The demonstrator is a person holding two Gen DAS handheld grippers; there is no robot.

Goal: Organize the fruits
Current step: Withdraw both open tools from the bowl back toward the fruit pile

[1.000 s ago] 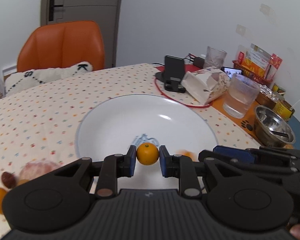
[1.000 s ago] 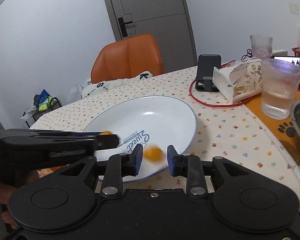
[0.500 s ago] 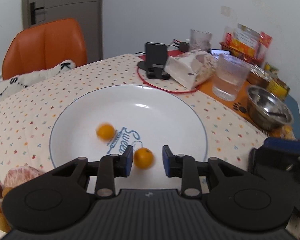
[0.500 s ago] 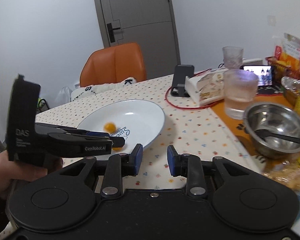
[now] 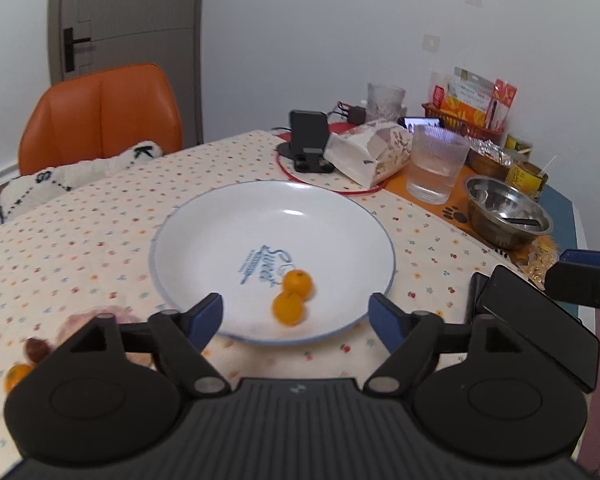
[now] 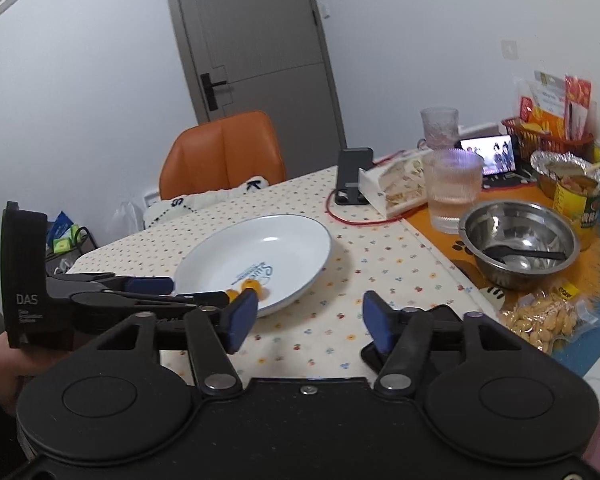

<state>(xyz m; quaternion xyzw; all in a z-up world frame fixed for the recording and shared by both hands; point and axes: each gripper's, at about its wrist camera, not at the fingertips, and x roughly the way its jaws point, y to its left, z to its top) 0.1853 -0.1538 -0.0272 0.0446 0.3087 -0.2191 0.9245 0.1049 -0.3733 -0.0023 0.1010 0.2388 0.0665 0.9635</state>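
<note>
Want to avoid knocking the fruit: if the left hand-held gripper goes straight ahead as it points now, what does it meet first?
Probably the two small oranges in the white plate: they lie centred ahead of the open left hand-held gripper. Depth is unclear; the plate's near rim may come first.

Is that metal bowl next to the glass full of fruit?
No, the metal bowl holds only a dark spoon; the two small oranges lie in the white plate.
</note>
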